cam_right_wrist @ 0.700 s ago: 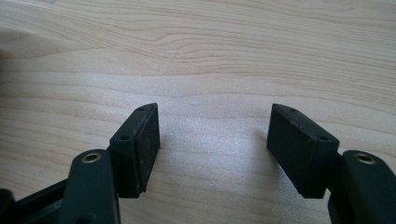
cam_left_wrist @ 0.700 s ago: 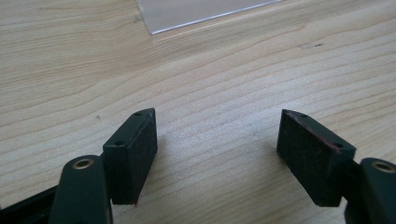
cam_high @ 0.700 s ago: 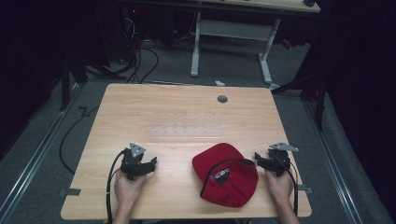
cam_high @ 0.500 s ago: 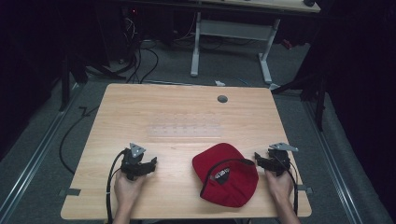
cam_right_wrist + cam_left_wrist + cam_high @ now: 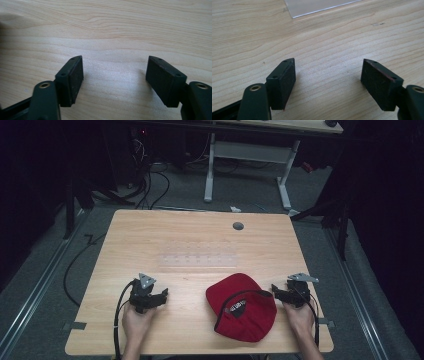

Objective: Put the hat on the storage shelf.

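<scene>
A dark room with cables on the floor and a second desk behind surrounded the wooden tabletop (image 5: 150, 235). On it lay one red cap (image 5: 241, 307), near the front edge and right of centre, with its opening facing up and a label showing inside. A clear sheet (image 5: 197, 259) lay flat at mid-table, and one grey grommet (image 5: 238, 226) sat near the far edge.

You held two tools. Your left tool (image 5: 163, 296) rested on the tabletop at the front left, well apart from the cap. Its jaws stood released with nothing between them; the left gripper view showed bare wood between the pads (image 5: 287, 80) and a corner of the sheet (image 5: 317, 6) beyond. Your right tool (image 5: 276, 291) rested at the front right, just beside the cap's right edge, tips pointing toward it. Its jaws were also released and spread wide, over bare wood (image 5: 112, 37) in the right gripper view.

Judged from this layout, the work stood at its start: both tools parked, the cap untouched. The next move would likely call for the right tool to advance to the near rim and close on one layer of fabric. The left tool would need to cross toward the cap to take the opposite side. The soft fabric may fold or slip.

Count: one cap, one sheet, one grommet, two tools.
</scene>
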`<action>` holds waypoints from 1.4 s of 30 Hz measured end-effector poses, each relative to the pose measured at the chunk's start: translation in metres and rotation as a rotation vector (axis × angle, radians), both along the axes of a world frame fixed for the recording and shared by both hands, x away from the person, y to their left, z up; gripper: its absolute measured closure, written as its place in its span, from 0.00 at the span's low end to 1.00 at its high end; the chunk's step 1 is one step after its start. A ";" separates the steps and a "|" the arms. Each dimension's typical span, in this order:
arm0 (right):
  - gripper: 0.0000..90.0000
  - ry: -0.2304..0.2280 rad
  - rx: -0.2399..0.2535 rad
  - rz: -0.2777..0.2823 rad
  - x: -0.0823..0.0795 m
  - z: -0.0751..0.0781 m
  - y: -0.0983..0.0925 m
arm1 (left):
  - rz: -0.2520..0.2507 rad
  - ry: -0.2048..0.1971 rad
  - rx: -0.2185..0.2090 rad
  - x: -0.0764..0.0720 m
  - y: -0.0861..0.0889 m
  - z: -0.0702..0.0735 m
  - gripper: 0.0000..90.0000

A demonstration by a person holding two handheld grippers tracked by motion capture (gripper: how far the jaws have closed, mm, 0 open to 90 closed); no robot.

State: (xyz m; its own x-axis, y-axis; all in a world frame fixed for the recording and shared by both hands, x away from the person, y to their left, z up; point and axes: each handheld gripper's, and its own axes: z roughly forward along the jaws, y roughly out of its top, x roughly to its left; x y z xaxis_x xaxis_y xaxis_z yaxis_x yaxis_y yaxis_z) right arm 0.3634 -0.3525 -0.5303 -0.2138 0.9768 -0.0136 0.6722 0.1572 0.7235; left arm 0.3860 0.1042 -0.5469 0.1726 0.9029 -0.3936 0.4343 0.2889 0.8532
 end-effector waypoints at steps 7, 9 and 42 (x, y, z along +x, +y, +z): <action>0.36 0.000 -0.002 -0.013 -0.002 0.000 0.000 | 0.000 0.002 -0.001 0.000 0.000 0.000 0.31; 0.37 -0.001 -0.002 -0.013 -0.002 0.000 0.000 | 0.000 0.000 -0.001 0.000 0.000 0.000 0.31; 0.47 -0.154 0.239 0.153 -0.045 0.061 0.006 | 0.000 0.001 -0.002 0.000 0.000 0.000 0.30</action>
